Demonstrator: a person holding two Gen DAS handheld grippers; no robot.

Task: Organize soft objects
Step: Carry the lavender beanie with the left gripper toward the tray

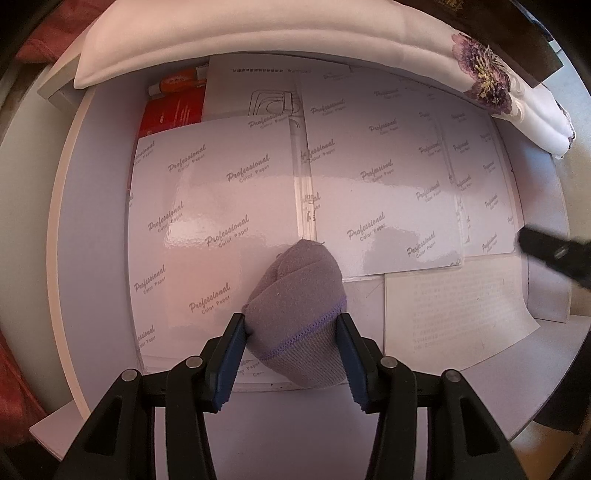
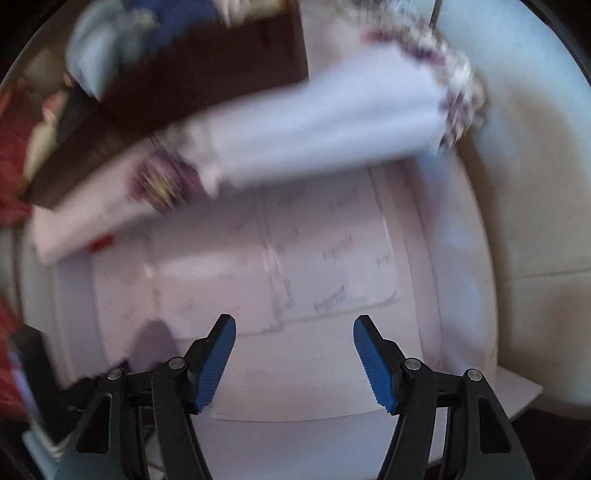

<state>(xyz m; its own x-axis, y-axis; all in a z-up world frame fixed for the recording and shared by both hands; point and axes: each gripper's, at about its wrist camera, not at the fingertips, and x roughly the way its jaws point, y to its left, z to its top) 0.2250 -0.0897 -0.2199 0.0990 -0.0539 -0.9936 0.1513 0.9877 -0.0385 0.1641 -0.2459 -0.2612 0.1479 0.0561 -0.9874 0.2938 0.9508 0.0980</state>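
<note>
- The left gripper (image 1: pixel 291 332) squeezes a rolled purple sock (image 1: pixel 295 314), low in the middle of its view, over the white drawer (image 1: pixel 92 221) of papers.
- The right gripper (image 2: pixel 293 354) is spread wide, holding nothing.
- The sock is not put down yet.
- A folded white cloth (image 1: pixel 258 33) lies along the top.

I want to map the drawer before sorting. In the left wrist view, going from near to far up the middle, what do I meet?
left gripper → rolled purple sock between its fingers → glossy photo paper sheets → white folded cloth.
</note>
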